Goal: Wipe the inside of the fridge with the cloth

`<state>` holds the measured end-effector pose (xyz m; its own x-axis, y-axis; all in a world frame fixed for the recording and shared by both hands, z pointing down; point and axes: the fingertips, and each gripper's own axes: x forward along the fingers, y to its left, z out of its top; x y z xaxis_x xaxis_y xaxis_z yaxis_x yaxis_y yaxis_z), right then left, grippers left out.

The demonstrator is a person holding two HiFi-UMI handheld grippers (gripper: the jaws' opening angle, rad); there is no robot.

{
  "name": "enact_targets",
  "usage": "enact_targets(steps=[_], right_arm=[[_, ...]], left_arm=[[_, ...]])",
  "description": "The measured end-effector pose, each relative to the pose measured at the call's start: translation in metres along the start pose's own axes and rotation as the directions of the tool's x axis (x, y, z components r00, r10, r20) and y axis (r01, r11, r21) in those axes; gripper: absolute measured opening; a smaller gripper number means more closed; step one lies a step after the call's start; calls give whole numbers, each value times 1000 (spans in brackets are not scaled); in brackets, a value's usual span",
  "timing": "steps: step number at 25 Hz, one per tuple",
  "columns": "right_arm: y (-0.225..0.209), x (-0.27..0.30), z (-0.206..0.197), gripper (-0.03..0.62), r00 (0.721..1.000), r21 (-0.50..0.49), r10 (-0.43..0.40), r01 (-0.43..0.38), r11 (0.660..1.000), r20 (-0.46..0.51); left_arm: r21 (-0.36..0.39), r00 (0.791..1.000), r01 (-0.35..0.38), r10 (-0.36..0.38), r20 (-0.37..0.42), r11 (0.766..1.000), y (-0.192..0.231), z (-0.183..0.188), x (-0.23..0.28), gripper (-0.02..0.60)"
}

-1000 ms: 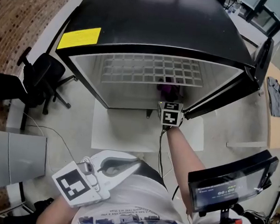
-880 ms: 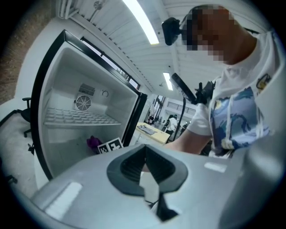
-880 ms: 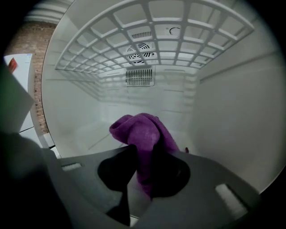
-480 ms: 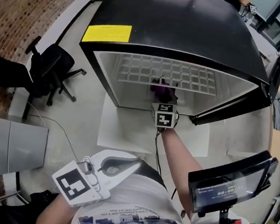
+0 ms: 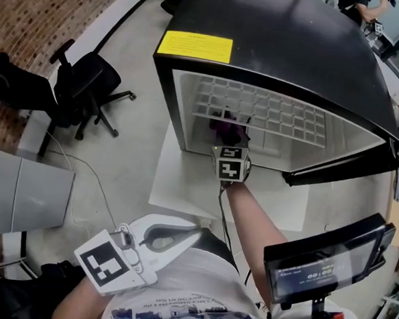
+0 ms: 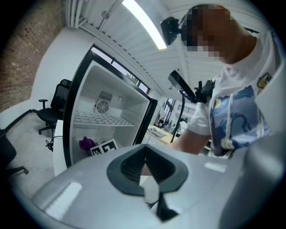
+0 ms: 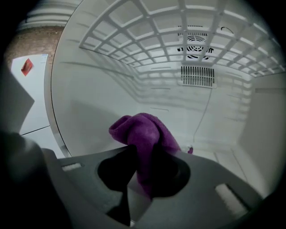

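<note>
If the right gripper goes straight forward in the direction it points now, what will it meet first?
Probably the fridge's white back wall, under the white wire shelf. The bunched purple cloth clamped in the right gripper would touch first. Nothing stands between; depth is unclear.

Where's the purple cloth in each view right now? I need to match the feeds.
Head view: purple cloth inside the fridge, picture centre, under the wire shelf.
Left gripper view: cloth small, lower left, below that shelf.
Right gripper view: cloth centre, clamped between the jaws, shelf overhead.
Shared landmark: the wire shelf.
</note>
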<state>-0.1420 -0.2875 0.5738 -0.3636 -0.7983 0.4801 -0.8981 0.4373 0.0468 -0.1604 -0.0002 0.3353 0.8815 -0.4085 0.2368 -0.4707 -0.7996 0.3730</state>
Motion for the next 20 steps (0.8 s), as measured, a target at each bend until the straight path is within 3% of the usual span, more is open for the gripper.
enact_targets(steps=[10, 16, 20], right_arm=[[59, 10, 6, 80, 994, 14, 109, -109, 994, -19], [63, 10, 6, 80, 985, 133, 172, -172, 976, 7], [61, -3, 11, 80, 979, 135, 196, -201, 970, 48]], left_arm=[[0, 999, -41, 41, 4, 999, 4, -2, -19, 5], [-1, 999, -38, 38, 2, 999, 2, -3, -25, 5], [9, 1000, -8, 8, -5, 1000, -3, -4, -20, 5]])
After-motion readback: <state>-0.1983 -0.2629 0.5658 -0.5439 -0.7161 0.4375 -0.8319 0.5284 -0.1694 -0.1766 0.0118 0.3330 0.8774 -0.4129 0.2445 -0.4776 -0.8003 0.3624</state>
